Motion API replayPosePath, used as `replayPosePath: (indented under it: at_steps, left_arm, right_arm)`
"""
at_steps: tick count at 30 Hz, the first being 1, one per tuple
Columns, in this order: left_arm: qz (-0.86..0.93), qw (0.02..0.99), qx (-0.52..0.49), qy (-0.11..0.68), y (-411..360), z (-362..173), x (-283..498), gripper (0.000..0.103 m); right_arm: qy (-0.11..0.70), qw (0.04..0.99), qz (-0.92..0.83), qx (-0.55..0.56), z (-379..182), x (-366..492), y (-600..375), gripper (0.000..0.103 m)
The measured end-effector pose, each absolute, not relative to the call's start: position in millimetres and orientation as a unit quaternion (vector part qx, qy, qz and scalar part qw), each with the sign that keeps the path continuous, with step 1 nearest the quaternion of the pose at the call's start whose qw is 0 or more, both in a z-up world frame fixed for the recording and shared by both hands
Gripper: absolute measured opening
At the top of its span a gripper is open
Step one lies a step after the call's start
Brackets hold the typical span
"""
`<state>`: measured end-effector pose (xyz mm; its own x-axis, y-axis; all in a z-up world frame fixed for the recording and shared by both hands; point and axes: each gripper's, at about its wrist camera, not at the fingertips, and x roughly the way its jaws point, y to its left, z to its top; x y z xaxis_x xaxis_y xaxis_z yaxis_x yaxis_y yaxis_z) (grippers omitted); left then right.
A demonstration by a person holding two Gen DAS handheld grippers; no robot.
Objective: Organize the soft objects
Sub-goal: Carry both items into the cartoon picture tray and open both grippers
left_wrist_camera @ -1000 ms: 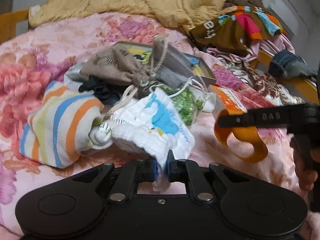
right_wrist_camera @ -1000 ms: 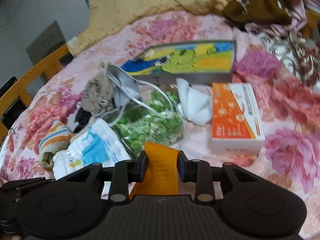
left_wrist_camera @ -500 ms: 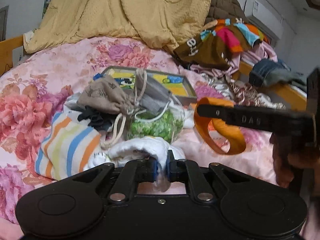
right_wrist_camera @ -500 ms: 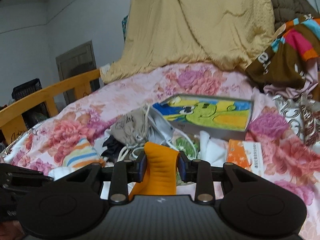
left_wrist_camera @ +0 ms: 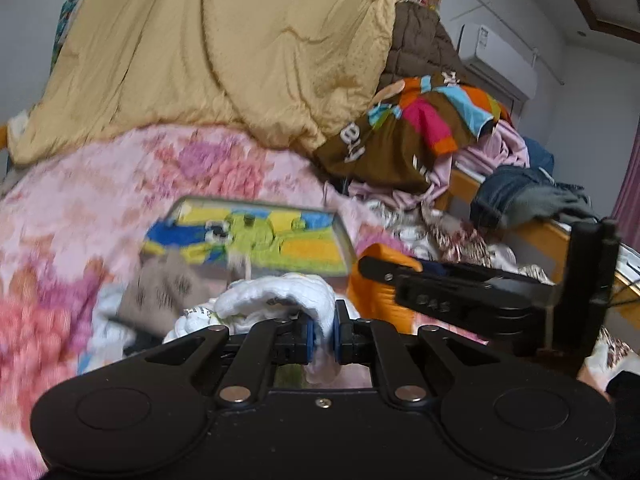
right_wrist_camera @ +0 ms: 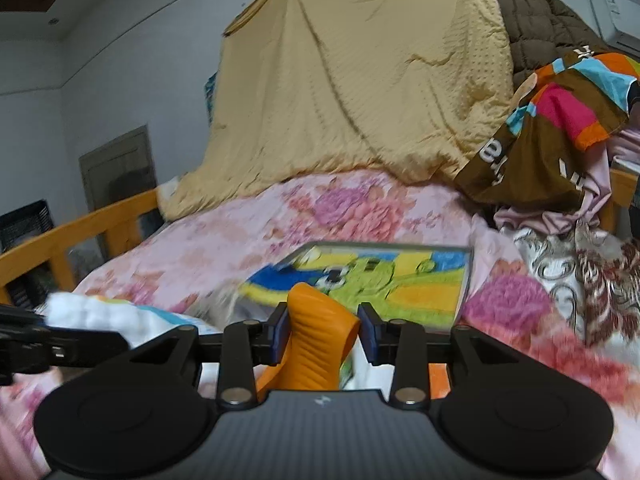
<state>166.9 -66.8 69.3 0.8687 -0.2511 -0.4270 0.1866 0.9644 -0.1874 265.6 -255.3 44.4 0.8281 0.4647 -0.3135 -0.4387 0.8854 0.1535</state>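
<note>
My left gripper [left_wrist_camera: 324,338] is shut on a white padded cloth [left_wrist_camera: 276,300] and holds it lifted above the bed. The cloth also shows at the left of the right wrist view [right_wrist_camera: 120,314]. My right gripper [right_wrist_camera: 322,330] is shut on an orange band [right_wrist_camera: 316,344], which shows beside the cloth in the left wrist view [left_wrist_camera: 374,300]. The right gripper body [left_wrist_camera: 460,296] sits just right of the left one. A brown drawstring pouch [left_wrist_camera: 164,292] lies below on the left.
A flat box with a colourful cartoon lid [left_wrist_camera: 256,240] lies on the pink floral blanket [left_wrist_camera: 120,192]. A tan quilt [left_wrist_camera: 224,48] hangs behind. A clothes heap [left_wrist_camera: 420,132] is at the right. A wooden bed rail [right_wrist_camera: 72,232] runs along the left.
Both grippers have risen and tilted up with their loads. The pile of striped cloth, pouch and green bag has dropped low or out of view.
</note>
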Motion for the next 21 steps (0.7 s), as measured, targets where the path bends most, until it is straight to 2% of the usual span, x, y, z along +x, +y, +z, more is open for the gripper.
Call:
replayPosePath:
  at_steps: [8, 21]
  left_arm:
    - [-0.11, 0.974, -0.049, 0.193, -76.8, 91.8, 236.4, 0.009]
    - [-0.08, 0.968, -0.054, 0.23, -86.2, 47.1, 397.3, 0.009]
  right_arm:
    - [0.159, 0.96, 0.198, 0.117, 37.0, 349.4, -264.6, 0.039]
    - [0.193, 0.954, 0.156, 0.168, -4.4, 443.5, -292.9, 0.039]
